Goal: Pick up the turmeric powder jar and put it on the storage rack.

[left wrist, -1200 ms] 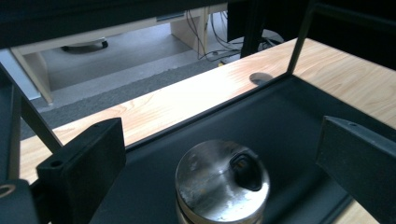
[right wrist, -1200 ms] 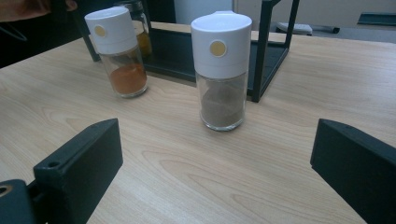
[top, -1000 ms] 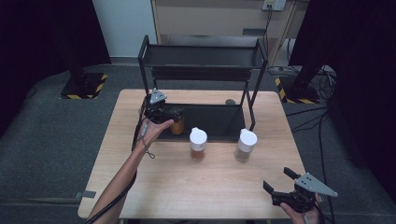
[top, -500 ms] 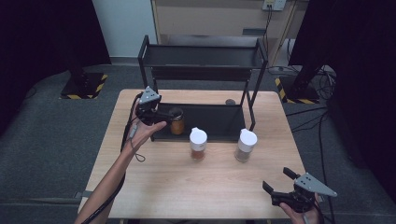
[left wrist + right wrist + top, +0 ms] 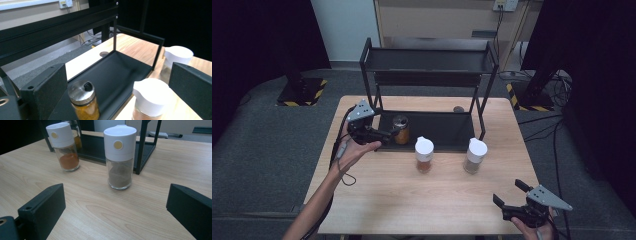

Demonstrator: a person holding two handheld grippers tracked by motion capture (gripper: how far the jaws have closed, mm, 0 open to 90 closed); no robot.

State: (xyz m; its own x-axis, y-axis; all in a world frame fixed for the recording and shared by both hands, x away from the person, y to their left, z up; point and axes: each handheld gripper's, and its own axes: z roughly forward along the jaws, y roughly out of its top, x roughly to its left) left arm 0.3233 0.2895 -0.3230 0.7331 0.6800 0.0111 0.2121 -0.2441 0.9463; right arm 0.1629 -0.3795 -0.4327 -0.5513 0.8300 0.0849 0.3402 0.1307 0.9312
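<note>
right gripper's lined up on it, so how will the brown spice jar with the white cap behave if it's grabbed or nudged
The brown spice jar is tall on a small base, so a high nudge would probably tip it. Its clear wall looks smooth and hard, perhaps slippery between the jaws. It is round, so once tipped it would likely roll on the table.

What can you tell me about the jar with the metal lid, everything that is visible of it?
The jar with the metal lid is a small clear shaker, glass as it looks, holding orange-yellow powder. Its shiny silver cap has a dark opening on top. It stands upright at the left end of the black rack's lower tray, apart from the two white-capped jars on the table. The left gripper is open beside it, and no jaw touches it as far as the pictures show.
</note>
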